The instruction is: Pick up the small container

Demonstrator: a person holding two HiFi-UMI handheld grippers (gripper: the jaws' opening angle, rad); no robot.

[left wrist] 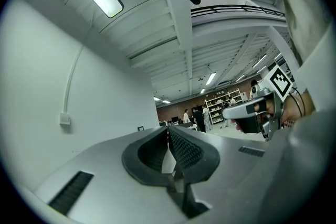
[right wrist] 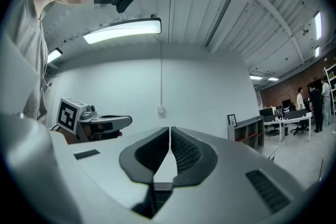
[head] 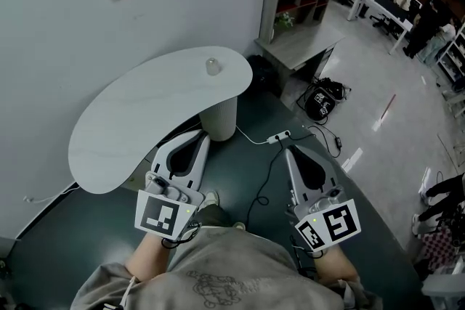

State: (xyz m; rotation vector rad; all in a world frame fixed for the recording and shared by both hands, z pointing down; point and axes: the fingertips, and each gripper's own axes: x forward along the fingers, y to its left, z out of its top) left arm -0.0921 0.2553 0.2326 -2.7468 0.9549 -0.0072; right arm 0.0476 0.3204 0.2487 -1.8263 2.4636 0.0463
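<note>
**Item: small container (head: 212, 67).** Stood upright on the far lobe of the table (head: 138, 123), just above frame centre in the head view and close to the rim. It was well apart from both grippers.

**Left gripper (head: 201, 135).** Jaws were pressed together with nothing between them. It was held low at lower centre, over the table's near edge.

**Right gripper (head: 286, 149).** Jaws likewise met and were empty. It was held over the floor, right of centre.

**Hazards, as judged.**
- Closed jaws brought up to the container would nudge rather than straddle it.
- Being small and probably light, it could tip or slide off the nearby rim.
- The cable and power strip (head: 278, 136) lay beside the person's feet, a snag risk when stepping forward.

**Surface.** A pale, kidney-shaped top, smooth and bare apart from the container, on a ribbed pedestal (head: 221, 117).

**Room.**
- Dark floor beneath the table, lighter floor to the right.
- Plain white wall across the upper left.
- Low shelf unit (head: 299, 2) at upper centre.
- Black bag (head: 322, 99) on the floor, right of centre.
- Desks and people at the far upper right.
</note>
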